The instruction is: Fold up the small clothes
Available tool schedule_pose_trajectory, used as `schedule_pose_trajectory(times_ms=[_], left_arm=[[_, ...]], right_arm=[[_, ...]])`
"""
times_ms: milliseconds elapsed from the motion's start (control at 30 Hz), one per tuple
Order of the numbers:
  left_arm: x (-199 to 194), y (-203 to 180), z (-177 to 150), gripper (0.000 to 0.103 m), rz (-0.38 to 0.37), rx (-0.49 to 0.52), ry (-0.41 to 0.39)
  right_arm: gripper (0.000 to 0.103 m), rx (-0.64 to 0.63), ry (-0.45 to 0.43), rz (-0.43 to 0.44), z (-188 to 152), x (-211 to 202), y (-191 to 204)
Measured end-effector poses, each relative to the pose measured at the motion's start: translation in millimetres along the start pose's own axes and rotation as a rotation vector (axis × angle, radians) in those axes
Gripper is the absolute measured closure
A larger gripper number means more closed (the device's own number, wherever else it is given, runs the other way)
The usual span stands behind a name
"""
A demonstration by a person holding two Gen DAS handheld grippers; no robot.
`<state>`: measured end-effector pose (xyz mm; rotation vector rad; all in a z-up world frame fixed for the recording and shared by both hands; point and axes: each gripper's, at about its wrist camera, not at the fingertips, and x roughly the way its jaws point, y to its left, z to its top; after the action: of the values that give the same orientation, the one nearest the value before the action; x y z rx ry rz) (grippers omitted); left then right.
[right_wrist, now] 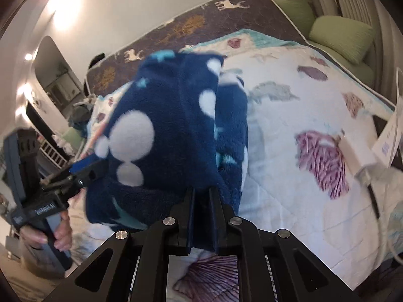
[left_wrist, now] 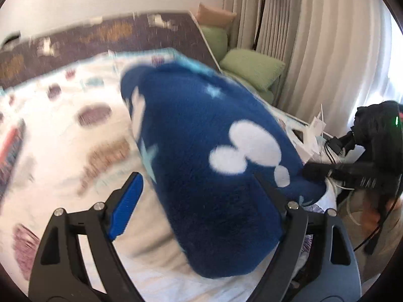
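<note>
A small blue fleece garment with white mouse-head shapes and pale stars hangs above the bed. In the left wrist view my left gripper is open, its blue-padded finger left of the fleece, the other finger behind the cloth. My right gripper pinches the garment's right edge there. In the right wrist view my right gripper is shut on the garment, which drapes in front of it. My left gripper reaches the fleece from the left.
A white quilt with purple and teal sea prints covers the bed. A dark deer-print blanket lies at the far side. Green pillows and curtains stand behind. A white charger and cable lie at the right edge.
</note>
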<state>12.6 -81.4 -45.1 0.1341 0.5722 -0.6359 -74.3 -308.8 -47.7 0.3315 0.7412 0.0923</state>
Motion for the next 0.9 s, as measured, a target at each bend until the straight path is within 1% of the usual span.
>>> schedule_pose_trajectory(times_ms=[33, 100, 133, 200, 233, 267, 333, 367, 400, 433, 467, 533, 600, 633, 733, 800, 900], left_arm=[[-7, -2, 6, 0.017, 0.015, 0.028, -0.037], [-11, -5, 16, 0.017, 0.020, 0.069, -0.076], [-10, -8, 23, 0.017, 0.029, 0.088, -0.085], [-2, -10, 30, 0.017, 0.041, 0.096, -0.079], [7, -10, 30, 0.017, 0.030, 0.087, -0.055], [13, -9, 28, 0.017, 0.022, 0.081, -0.034], [37, -8, 16, 0.017, 0.010, 0.076, 0.050], [45, -7, 10, 0.017, 0.004, 0.075, 0.079], [51, -4, 4, 0.016, -0.013, 0.055, 0.082], [52, 1, 1, 0.016, -0.035, 0.019, 0.068], [52, 5, 3, 0.016, -0.051, -0.005, 0.071], [50, 9, 11, 0.016, -0.063, -0.016, 0.081], [44, 7, 19, 0.016, -0.042, 0.010, 0.059], [41, 3, 23, 0.016, -0.025, 0.039, 0.043], [33, -6, 36, 0.016, -0.002, 0.108, 0.002], [31, -6, 46, 0.016, -0.006, 0.119, -0.017], [34, -2, 62, 0.016, -0.003, 0.116, -0.042]], right_arm=[[0.091, -0.014, -0.028, -0.006, 7, -7, 4], [0.089, -0.057, -0.083, -0.019, 25, -18, 14], [0.088, -0.065, -0.096, -0.018, 29, -19, 18], [0.086, -0.083, -0.111, 0.014, 37, -15, 29], [0.084, -0.089, -0.103, 0.017, 36, -10, 31], [0.080, -0.100, -0.071, -0.003, 33, 2, 34], [0.078, -0.102, 0.007, -0.060, 25, 29, 30], [0.078, -0.086, 0.043, -0.075, 18, 43, 25], [0.077, -0.068, 0.041, -0.078, 13, 49, 20], [0.077, -0.061, 0.030, -0.072, 10, 49, 17], [0.077, -0.064, 0.025, -0.057, 11, 46, 15], [0.077, -0.053, 0.034, -0.024, 17, 42, 12], [0.077, -0.032, 0.039, 0.013, 29, 32, 8], [0.077, -0.029, 0.020, 0.022, 37, 27, 8], [0.077, -0.055, -0.054, -0.013, 65, 16, 13], [0.077, -0.061, -0.074, -0.008, 85, 18, 15], [0.077, -0.068, -0.071, -0.018, 109, 31, 22]])
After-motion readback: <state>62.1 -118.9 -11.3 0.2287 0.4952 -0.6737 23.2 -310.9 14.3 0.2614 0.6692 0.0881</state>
